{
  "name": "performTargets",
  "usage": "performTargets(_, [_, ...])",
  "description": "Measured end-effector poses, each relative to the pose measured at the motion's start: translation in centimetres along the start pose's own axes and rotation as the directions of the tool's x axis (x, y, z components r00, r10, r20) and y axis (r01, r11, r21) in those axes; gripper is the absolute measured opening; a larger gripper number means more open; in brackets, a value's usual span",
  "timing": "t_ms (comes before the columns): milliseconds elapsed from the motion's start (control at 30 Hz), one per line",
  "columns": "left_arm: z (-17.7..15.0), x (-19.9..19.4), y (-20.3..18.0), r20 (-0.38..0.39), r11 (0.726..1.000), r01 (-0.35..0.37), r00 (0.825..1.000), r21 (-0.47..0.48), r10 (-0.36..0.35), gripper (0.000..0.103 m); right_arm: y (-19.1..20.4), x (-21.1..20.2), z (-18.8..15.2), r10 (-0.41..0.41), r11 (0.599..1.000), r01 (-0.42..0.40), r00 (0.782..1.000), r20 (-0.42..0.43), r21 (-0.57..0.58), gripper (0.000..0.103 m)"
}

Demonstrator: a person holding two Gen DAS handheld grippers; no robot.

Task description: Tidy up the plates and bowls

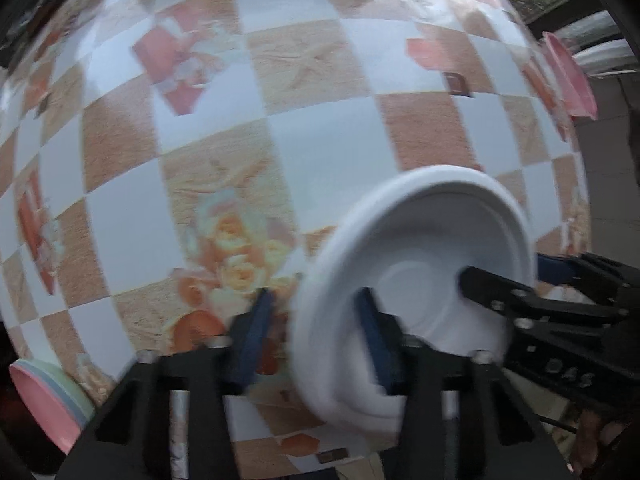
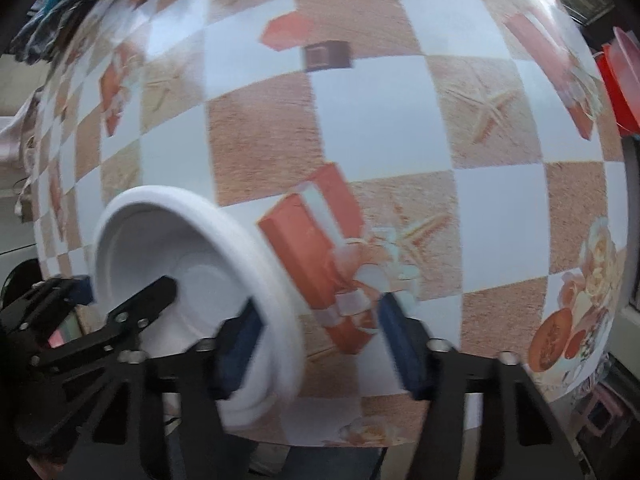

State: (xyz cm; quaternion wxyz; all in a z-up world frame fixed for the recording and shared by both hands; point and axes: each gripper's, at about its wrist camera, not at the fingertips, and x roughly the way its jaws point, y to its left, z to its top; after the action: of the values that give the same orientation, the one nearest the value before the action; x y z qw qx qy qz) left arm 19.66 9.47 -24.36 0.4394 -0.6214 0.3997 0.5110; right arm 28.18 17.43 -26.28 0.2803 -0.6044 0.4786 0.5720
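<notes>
One white bowl (image 1: 420, 240) (image 2: 160, 232) stands on the checked tablecloth (image 1: 320, 140), and both grippers straddle its wide rim from opposite sides. My left gripper (image 1: 318, 320) has one blue pad inside the bowl and the other against the outer rim, shut on the rim; the picture is blurred. In the right wrist view the left gripper (image 2: 124, 286) sits at the bowl's far side. My right gripper (image 2: 316, 320) has one pad inside the bowl while the other stands clear of the rim over the cloth, so it is open. It also shows in the left wrist view (image 1: 506, 272).
A stack of pink, blue and green plates (image 1: 44, 404) lies at the table's near left corner. A pink plate (image 1: 568, 76) and white dishes (image 1: 608, 56) sit past the right edge. A red container (image 2: 620, 80) stands at the far right. The table edge runs just below the grippers.
</notes>
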Motion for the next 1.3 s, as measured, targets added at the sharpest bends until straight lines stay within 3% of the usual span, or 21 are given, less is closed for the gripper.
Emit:
performTargets(33, [0.0,0.0,-0.2,0.000,1.000,0.002,1.000,0.006,-0.001,0.031,0.3,0.0,0.1,0.031,1.000,-0.031,1.000,-0.004,-0.007,0.029])
performTargets(100, [0.0,0.1,-0.3,-0.001,1.000,-0.001,1.000,0.009,0.001,0.031,0.8,0.2,0.3,0.049,0.999,-0.049,0.999,-0.010,-0.004,0.022])
performTargets(367, [-2.0,0.2,1.6,-0.003,1.000,-0.019,1.000,0.003,0.019,0.033,3.8,1.0,-0.4,0.007,0.999,-0.008,1.000,-0.029,-0.038,0.022])
performTargets(967, [-9.7,0.3,11.1,0.009,0.992,-0.082,0.997,-0.098,0.083,0.035,14.9,5.8,0.0,0.010,0.984,-0.029,0.994,-0.110,-0.173,0.022])
performTargets(1233, [-12.7,0.7,14.2,0.008,0.989,-0.079,0.997,-0.125,0.081,0.035,17.4,7.3,-0.2,-0.015,0.975,-0.012,0.993,-0.119,-0.220,0.022])
performTargets(1300, [-12.2,0.7,13.8,0.007,0.989,-0.080,0.997,-0.125,0.082,0.035,17.2,7.2,-0.3,-0.017,0.975,-0.010,0.992,-0.122,-0.220,0.022])
